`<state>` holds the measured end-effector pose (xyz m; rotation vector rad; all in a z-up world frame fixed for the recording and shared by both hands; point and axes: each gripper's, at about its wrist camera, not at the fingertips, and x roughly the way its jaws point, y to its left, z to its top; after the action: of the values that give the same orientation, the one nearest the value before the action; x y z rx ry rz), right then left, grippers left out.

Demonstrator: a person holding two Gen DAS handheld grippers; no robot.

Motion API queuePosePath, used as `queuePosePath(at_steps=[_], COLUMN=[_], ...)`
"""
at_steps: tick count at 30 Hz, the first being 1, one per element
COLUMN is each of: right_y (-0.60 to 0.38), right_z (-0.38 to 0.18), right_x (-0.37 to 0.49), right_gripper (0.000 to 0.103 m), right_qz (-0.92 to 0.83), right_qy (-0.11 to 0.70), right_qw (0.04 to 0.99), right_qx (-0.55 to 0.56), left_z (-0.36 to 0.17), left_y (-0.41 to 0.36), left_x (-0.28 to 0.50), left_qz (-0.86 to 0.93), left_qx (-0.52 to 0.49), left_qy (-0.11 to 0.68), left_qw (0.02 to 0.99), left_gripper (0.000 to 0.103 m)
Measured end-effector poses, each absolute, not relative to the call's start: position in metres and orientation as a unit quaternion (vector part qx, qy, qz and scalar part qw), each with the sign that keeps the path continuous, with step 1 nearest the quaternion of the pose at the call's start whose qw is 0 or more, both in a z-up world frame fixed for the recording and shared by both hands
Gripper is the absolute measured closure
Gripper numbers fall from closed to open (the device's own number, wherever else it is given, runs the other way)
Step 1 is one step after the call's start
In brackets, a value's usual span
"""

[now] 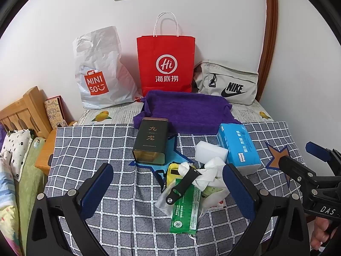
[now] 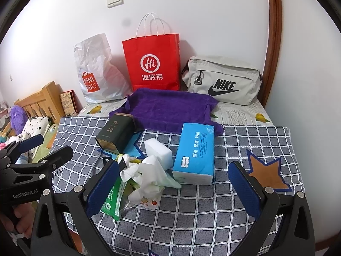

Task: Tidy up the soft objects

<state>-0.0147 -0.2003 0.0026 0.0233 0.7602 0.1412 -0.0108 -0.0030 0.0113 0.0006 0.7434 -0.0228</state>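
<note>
Two hand-held grippers, left and right, hover with jaws spread and grasp nothing. Soft things sit heaped mid-tabletop: crumpled tissue, white sponge and blue tissue pack just beside it. Behind them a purple towel lies flat, probably as the collecting spot.

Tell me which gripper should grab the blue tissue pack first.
Right, probably. The blue tissue pack lies between the open right gripper's fingers in its view, unobstructed. The open left gripper faces the crumpled white tissue pile, with the pack off to its right.
</note>
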Motion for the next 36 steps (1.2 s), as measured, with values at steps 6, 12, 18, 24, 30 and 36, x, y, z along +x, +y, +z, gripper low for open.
queuePosePath(at_steps=[6,12,18,24,30,36], right_y=[-0.201,-0.206,-0.217,-0.219,-0.231,-0.239], right_z=[0.003,-0.004,-0.025,-0.051,-0.080,-0.106], right_x=[-0.014,-0.011,-0.002,0.004,0.013,0.023], right_gripper=[0.002,0.002,0.001,0.002,0.002,0.002], right_qz=[0.069,0.079,0.082,0.075,0.081,0.069], right_qy=[0.367,0.364,0.389,0.411,0.429,0.450], right_qw=[0.928,0.928,0.916,0.908,0.897,0.887], right_qx=[0.011,0.018,0.054,0.034,0.063,0.076], left_z=[0.011,0.001,-0.033,-0.073,-0.103,-0.125], left_y=[-0.003,0.005,0.010,0.008,0.006,-0.002], left_x=[-0.009,-0.001,0.011,0.021,0.032,0.042], left_qz=[-0.013,-0.026,-0.028,-0.044,-0.090,-0.140], left_qx=[0.003,0.000,0.005,0.033,0.039,0.055], left_qy=[0.362,0.370,0.396,0.411,0.413,0.415], left_qw=[0.932,0.928,0.918,0.910,0.905,0.897], left_gripper=[0.000,0.000,0.001,0.005,0.014,0.036])
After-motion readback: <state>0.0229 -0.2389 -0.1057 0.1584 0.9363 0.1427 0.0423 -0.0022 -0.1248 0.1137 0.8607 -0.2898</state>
